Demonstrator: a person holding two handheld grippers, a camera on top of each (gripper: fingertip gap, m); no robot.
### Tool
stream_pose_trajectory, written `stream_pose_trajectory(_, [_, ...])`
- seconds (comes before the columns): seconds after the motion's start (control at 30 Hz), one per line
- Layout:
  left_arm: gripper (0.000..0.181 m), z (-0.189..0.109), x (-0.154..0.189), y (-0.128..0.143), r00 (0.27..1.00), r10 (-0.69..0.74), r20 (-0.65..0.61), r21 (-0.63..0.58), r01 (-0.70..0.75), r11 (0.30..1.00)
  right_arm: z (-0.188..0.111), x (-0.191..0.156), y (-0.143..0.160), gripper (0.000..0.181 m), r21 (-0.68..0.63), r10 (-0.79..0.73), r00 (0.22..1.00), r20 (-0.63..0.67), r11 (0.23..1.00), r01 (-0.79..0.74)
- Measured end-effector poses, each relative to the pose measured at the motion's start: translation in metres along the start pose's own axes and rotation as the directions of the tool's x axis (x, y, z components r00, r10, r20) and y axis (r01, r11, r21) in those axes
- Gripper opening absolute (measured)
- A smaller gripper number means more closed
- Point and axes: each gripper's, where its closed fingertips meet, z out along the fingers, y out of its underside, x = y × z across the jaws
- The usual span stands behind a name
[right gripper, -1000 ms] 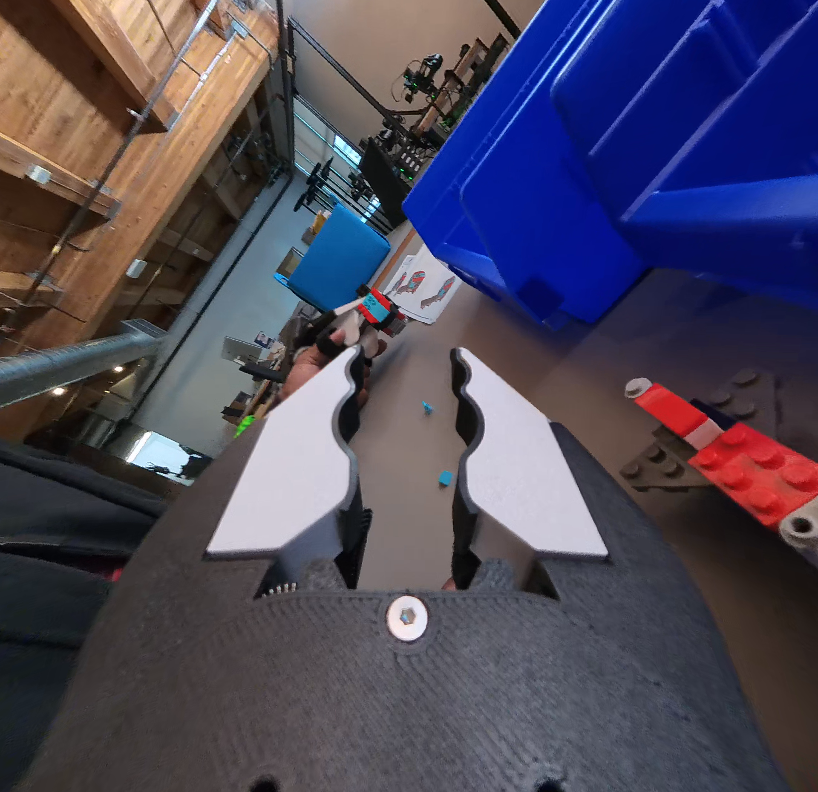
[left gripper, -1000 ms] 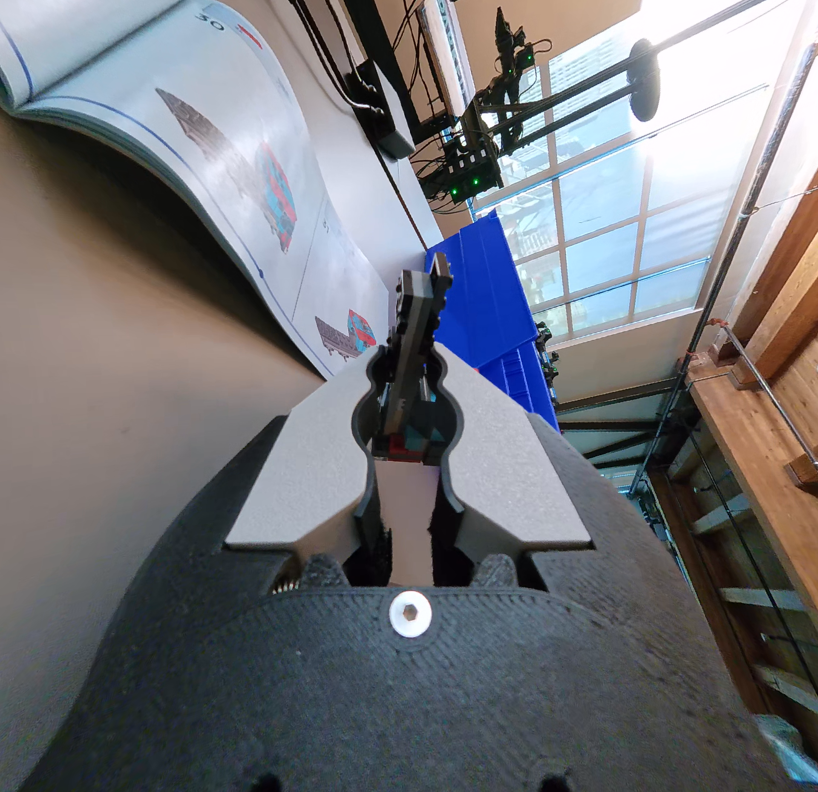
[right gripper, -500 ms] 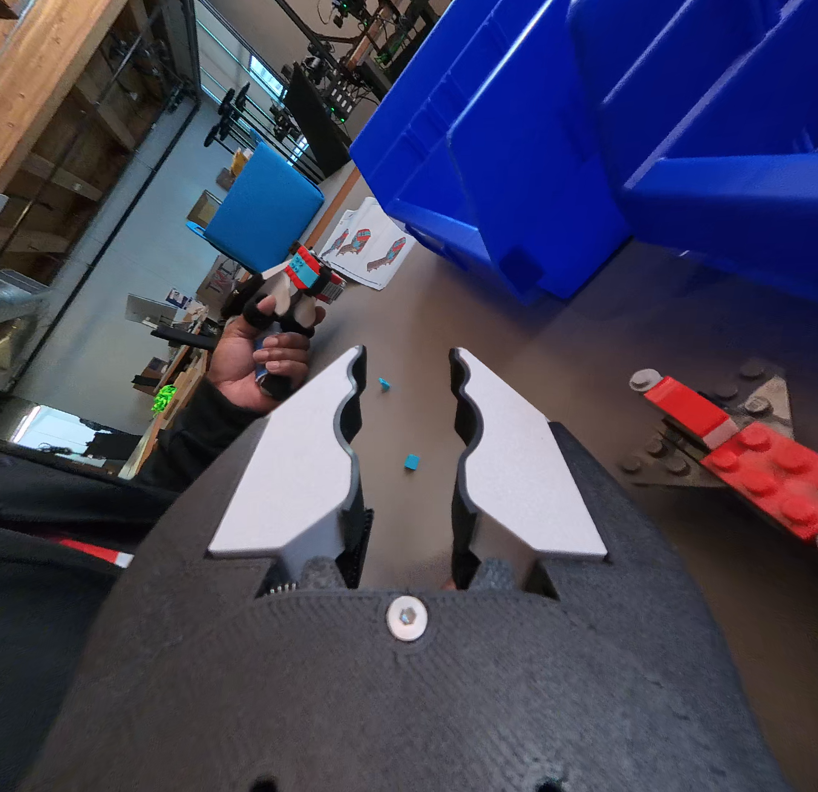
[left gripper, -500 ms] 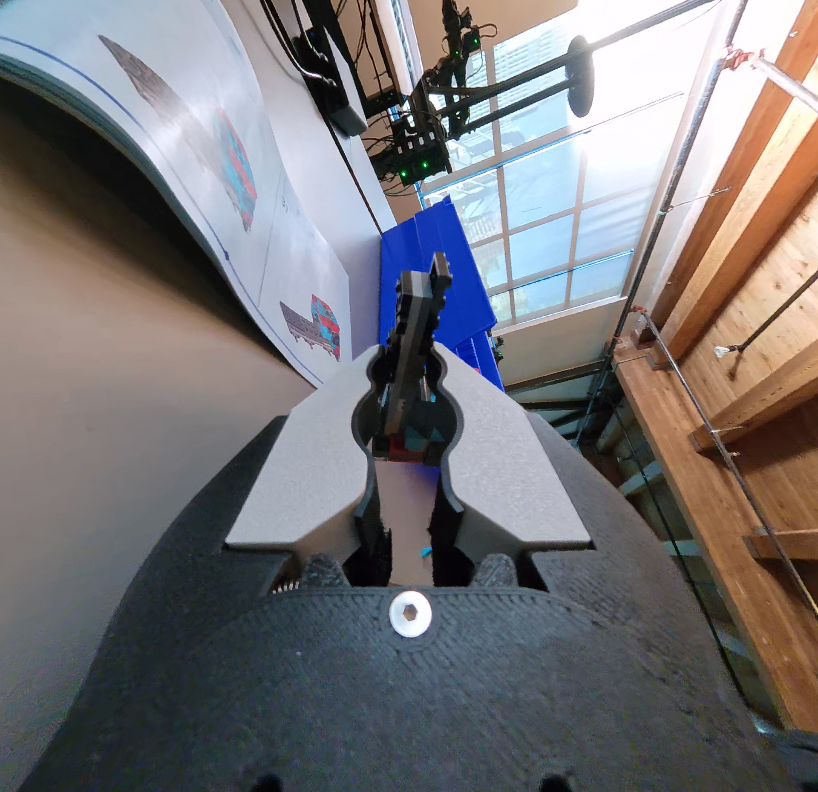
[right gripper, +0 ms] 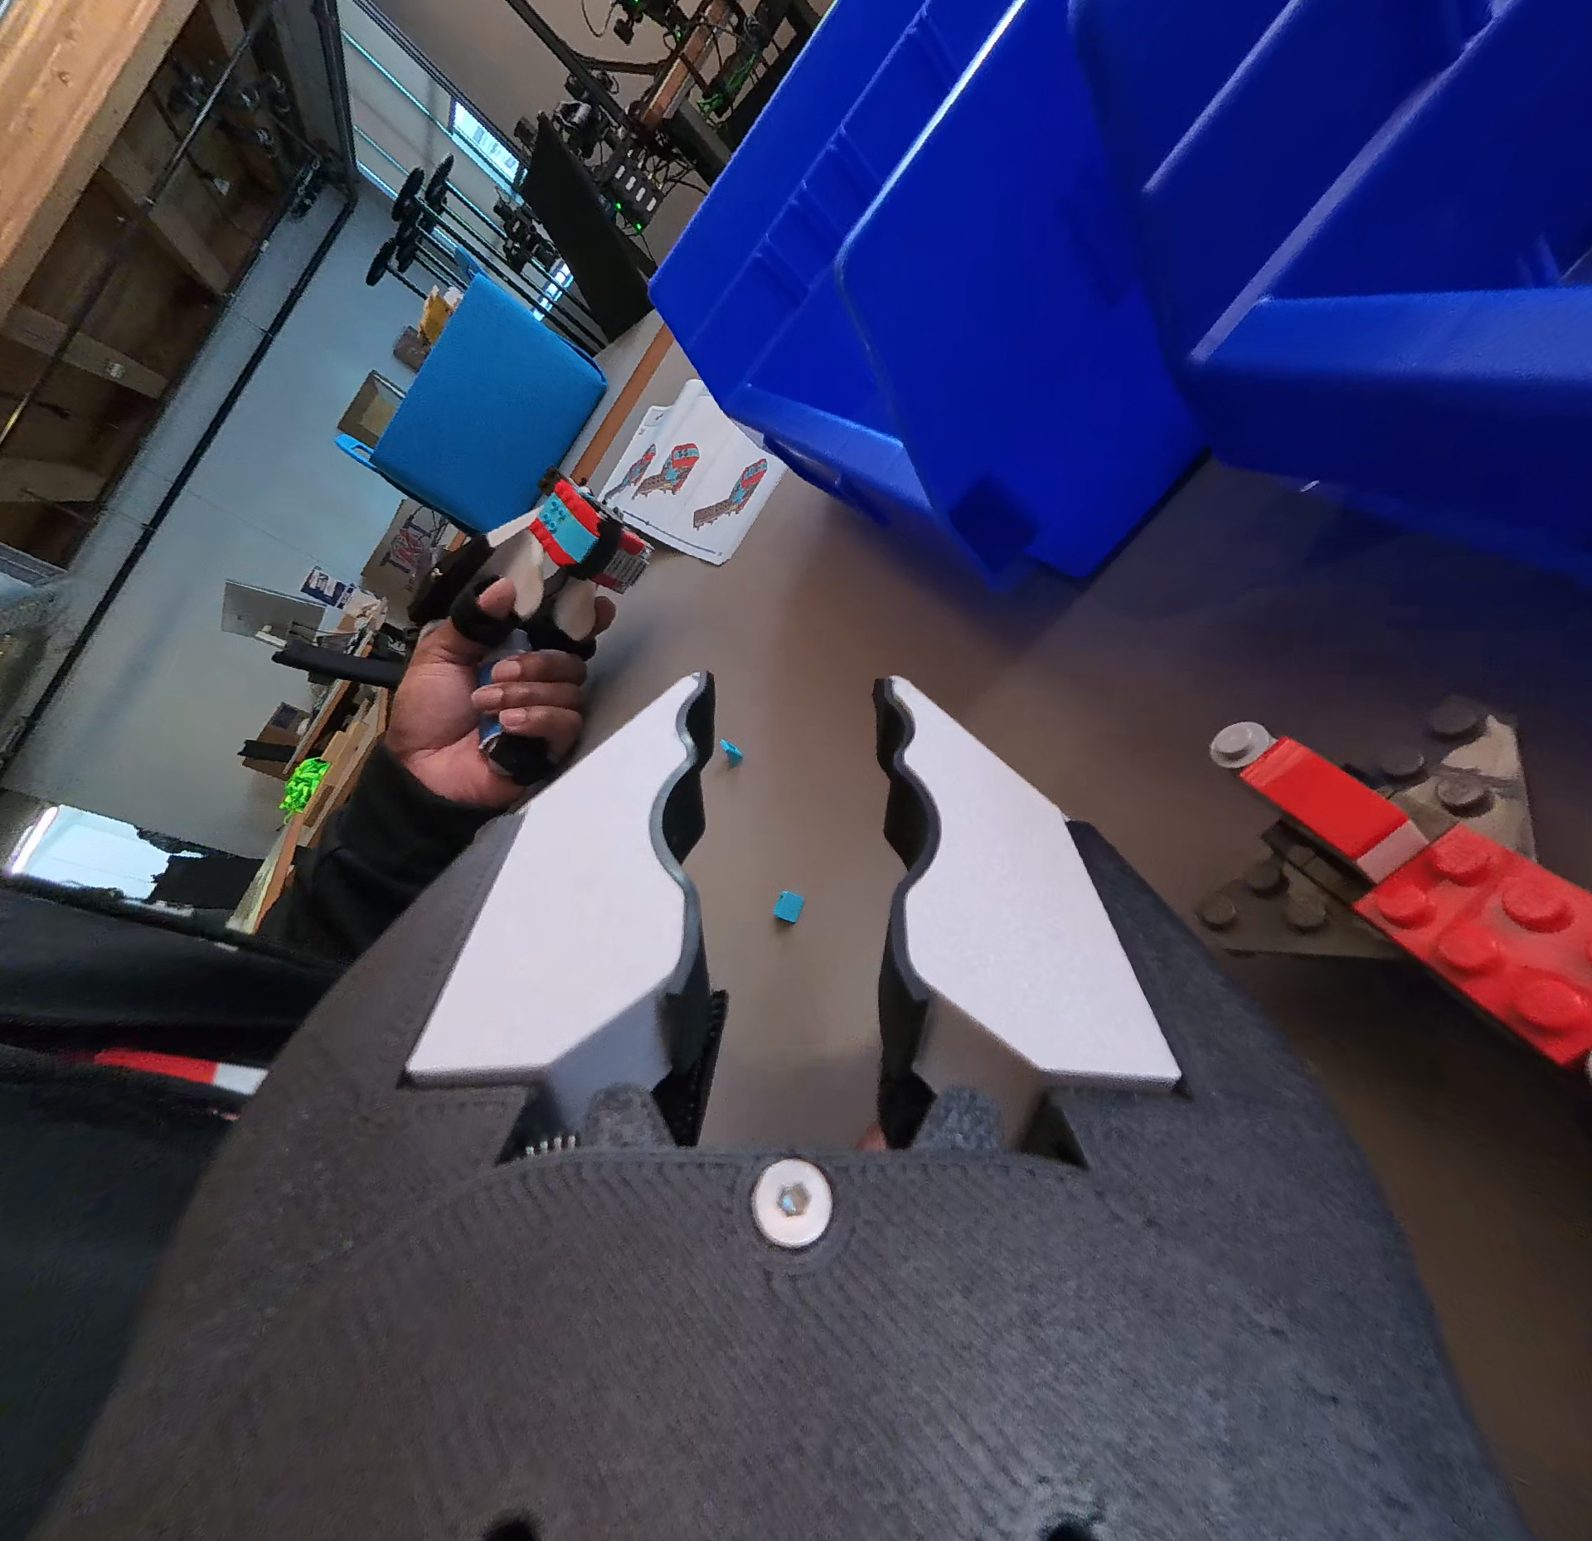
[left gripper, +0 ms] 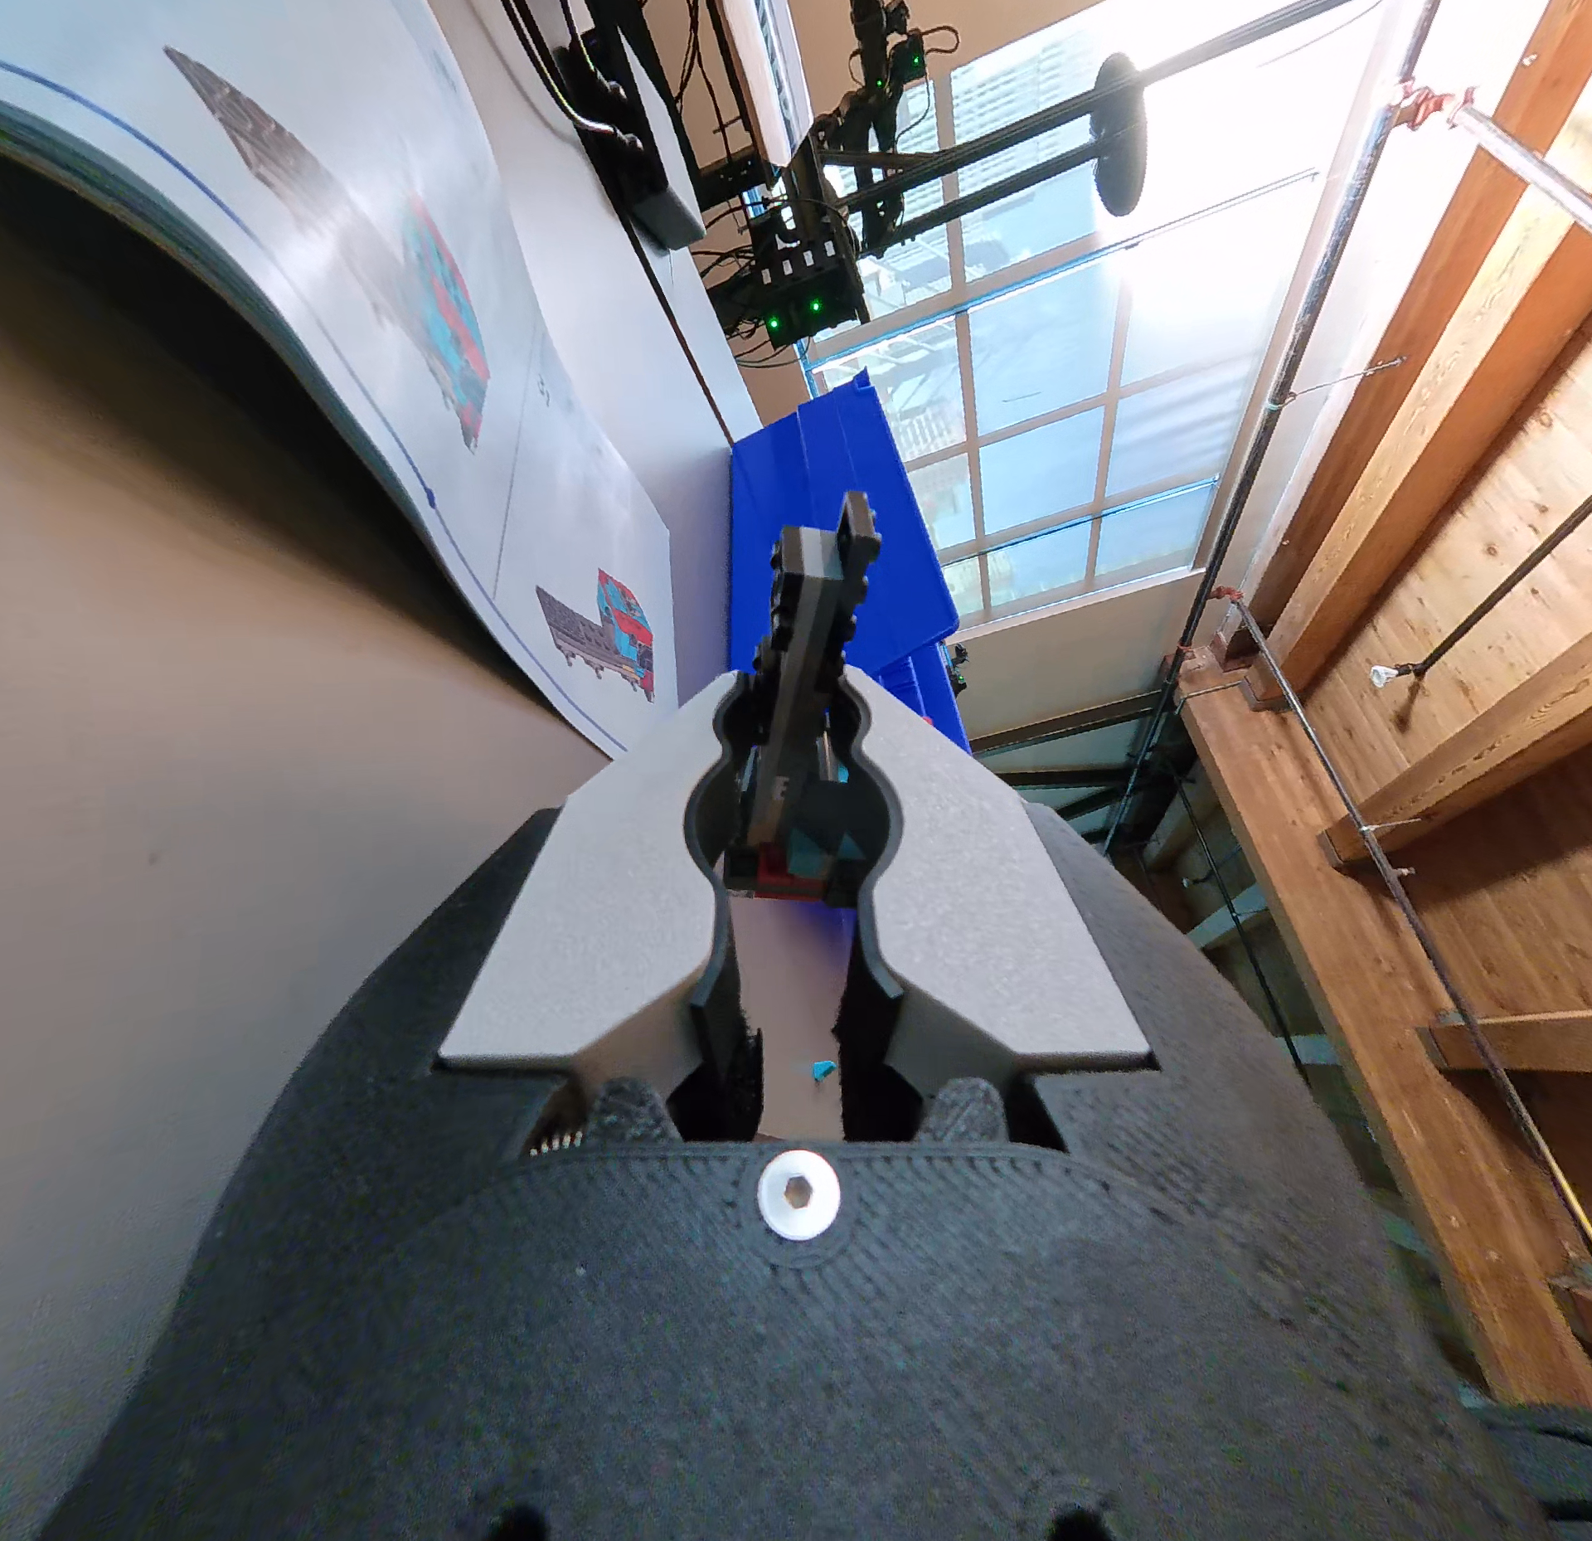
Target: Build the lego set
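My left gripper [left gripper: 792, 707] is shut on a partly built lego model [left gripper: 805, 681], dark grey with red and teal bricks at its base, and holds it above the table. The same gripper with the model [right gripper: 581, 534] shows in the right wrist view, in a person's hand [right gripper: 482, 707]. My right gripper [right gripper: 792, 698] is open and empty, low over the table. Two small teal pieces [right gripper: 788, 907] [right gripper: 732, 752] lie on the table between and just beyond its fingers. A red and dark grey lego assembly [right gripper: 1421, 879] lies to its right.
Large blue bins [right gripper: 1120, 250] stand on the table beyond the right gripper and also show in the left wrist view [left gripper: 827, 500]. An open instruction booklet [left gripper: 388, 310] lies left of the left gripper; it shows farther off [right gripper: 689, 483] near the bins. The gap from one gripper's tips to the other's is roughly 30 centimetres.
The right gripper has swung so the person's hand, the left gripper and the teal pieces sit more in view. The left gripper has tilted slightly, still holding the model.
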Motion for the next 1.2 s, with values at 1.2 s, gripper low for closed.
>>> stream_pose_trajectory(1.2, [0.017,-0.002,-0.013,-0.009,0.985,0.073,0.158,0.098,-0.09,0.991,-0.025,-0.048,0.011,0.037,0.001,-0.042,0.947,0.319,0.999,0.044])
